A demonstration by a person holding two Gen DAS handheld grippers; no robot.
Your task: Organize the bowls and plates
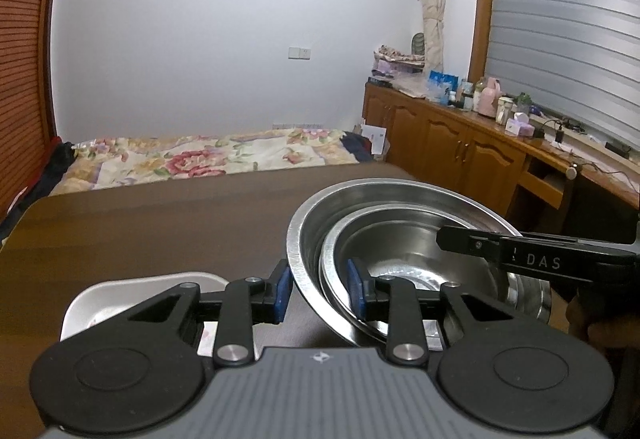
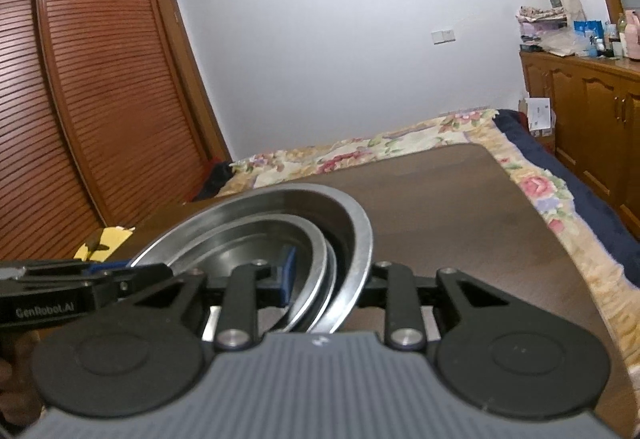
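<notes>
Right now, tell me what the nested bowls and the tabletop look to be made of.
Large bowl and the smaller bowl nested inside it: likely stainless steel, brushed, given the grey sheen and soft reflections. Table: dark brown, matte, faint grain streaks; wood or wood-look laminate, cannot tell which.
</notes>
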